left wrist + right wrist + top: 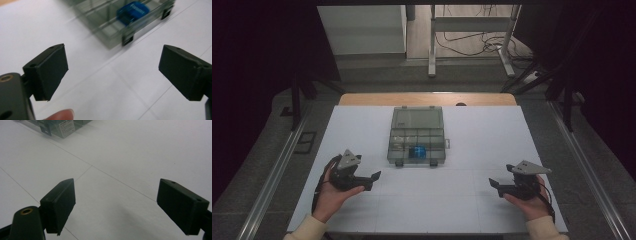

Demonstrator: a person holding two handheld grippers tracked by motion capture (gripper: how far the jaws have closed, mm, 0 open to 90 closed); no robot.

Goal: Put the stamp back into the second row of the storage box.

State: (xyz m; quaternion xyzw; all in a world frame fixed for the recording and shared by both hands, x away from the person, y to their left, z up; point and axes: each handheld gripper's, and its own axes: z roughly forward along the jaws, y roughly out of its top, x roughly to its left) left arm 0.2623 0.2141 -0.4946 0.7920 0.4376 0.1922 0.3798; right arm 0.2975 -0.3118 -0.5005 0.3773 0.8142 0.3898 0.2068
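Note:
A clear plastic compartment box (417,134) lies open at the middle of the white table, its lid folded back toward the far side. A blue item (418,151) sits in a front compartment; it is also the blue item (132,12) in the left gripper view, inside the box (112,35). My left gripper (371,181) is held low at the front left, jaws wide apart, nothing between them (113,72). My right gripper (497,186) is held at the front right, also open and empty (116,205). A corner of the box (58,127) shows in the right gripper view.
The white table top (462,200) lies between the two hands. A wooden strip (427,98) runs along its far edge. Beyond it stand a metal frame (472,40) and cables on the floor. Rails (282,165) flank the table.

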